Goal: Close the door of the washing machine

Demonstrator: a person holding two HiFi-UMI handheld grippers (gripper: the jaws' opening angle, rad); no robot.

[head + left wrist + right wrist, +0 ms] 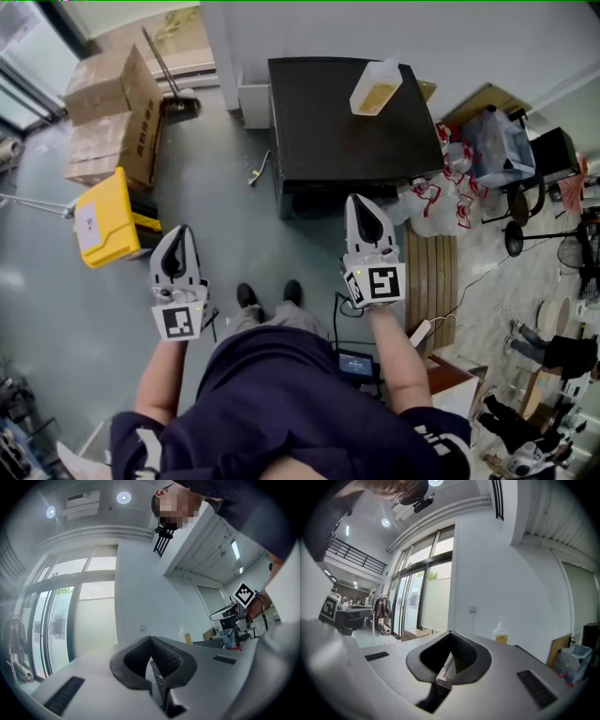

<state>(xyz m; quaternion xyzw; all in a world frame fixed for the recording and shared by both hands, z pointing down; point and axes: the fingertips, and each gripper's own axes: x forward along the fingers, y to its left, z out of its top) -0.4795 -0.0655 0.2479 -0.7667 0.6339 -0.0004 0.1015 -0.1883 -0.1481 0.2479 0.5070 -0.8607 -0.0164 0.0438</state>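
The washing machine [352, 127] is a dark box seen from above, straight ahead of the person's feet. Its door is hidden from this angle. A pale soap bottle [375, 86] lies on its top, and the same bottle [500, 633] stands out against the white wall in the right gripper view. My right gripper [360, 201] is held level just short of the machine's front edge, jaws shut and empty [450, 634]. My left gripper [177, 232] hovers over bare floor to the left of the machine, also shut with nothing in it [151, 638].
Cardboard boxes [112, 112] and a yellow bin [105, 220] sit on the floor at the left. A broom [173, 94] leans near the wall. White bags with red print [436, 202] and a wooden slatted board [436, 272] crowd the machine's right side.
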